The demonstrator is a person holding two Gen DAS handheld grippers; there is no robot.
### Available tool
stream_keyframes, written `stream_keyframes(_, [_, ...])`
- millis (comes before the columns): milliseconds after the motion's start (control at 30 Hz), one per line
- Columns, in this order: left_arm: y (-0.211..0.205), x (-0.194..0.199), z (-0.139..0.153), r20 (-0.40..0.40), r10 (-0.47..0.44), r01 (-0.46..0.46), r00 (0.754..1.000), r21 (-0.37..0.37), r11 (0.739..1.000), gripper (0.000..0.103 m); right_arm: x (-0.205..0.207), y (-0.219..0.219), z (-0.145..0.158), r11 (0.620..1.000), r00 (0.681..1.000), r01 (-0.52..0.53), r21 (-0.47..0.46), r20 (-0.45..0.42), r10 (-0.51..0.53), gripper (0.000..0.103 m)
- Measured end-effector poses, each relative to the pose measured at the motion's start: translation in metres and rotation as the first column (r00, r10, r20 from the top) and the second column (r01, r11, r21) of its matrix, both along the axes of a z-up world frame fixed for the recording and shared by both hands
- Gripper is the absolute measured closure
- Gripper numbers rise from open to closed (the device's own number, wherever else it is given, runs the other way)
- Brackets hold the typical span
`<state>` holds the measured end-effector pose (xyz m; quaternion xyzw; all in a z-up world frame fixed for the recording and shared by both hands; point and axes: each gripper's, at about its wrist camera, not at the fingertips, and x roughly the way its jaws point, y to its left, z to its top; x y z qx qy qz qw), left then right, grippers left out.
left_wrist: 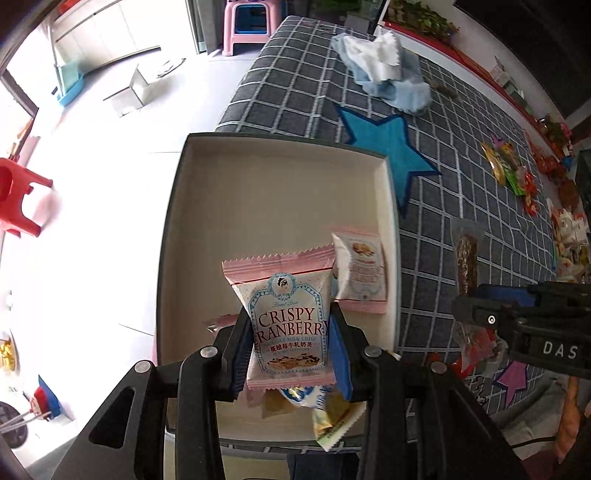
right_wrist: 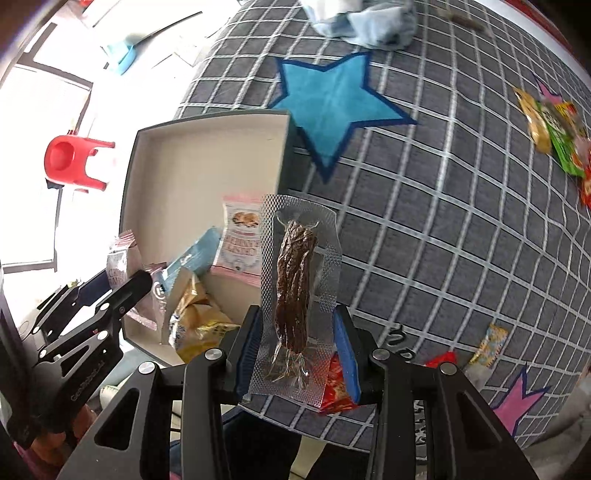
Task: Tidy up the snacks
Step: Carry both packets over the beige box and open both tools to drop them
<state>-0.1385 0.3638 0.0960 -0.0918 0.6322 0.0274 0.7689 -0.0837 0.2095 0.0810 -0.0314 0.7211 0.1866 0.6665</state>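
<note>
Snacks go in the box [left_wrist: 177,236]: left gripper [left_wrist: 291,343] pinches a cranberry packet [left_wrist: 290,321] above it, right gripper [right_wrist: 297,339] clamps jerky [right_wrist: 295,288] beside it.

Grey checked cloth [left_wrist: 461,155] covered the surface, with a blue star [left_wrist: 391,147] stitched on it and a purple star [right_wrist: 517,398] near the front edge. A crumpled pale-blue rag [left_wrist: 384,70] lay at the far end. On the white floor stood a pink stool [left_wrist: 245,22]; a red stool [right_wrist: 74,162] lay tipped over.
</note>
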Motion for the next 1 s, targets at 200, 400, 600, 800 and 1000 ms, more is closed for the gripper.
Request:
stream_keyframes(200, [0.012,0.001,-0.008,-0.009,0.009,-0.009,1.0,0.008,1.0,0.062,0.006,0.027,-0.003,0.999,0.999,-0.03,0.015,-0.014,0.03,0.063])
stream_keyframes(400, [0.021,0.002,-0.018,-0.03,0.009,-0.009,1.0,0.014,1.0,0.062,0.014,0.057,-0.011,0.999,0.998,-0.033,0.039,-0.052,0.035,0.063])
stream_keyframes(600, [0.025,0.003,-0.026,-0.046,0.008,-0.007,0.999,0.022,1.0,0.062,0.023,0.08,-0.023,0.999,0.997,-0.028,0.028,-0.069,0.03,0.063])
stream_keyframes(800, [0.023,0.0,-0.028,-0.044,-0.005,0.006,0.999,0.027,1.0,0.05,0.027,0.088,-0.031,1.0,0.997,-0.028,0.014,-0.071,0.029,0.059])
stream_keyframes(1000, [0.021,-0.005,-0.024,-0.03,0.003,-0.002,1.0,0.044,0.999,0.024,0.027,0.068,-0.031,1.0,0.997,0.017,-0.003,-0.07,-0.017,0.003])
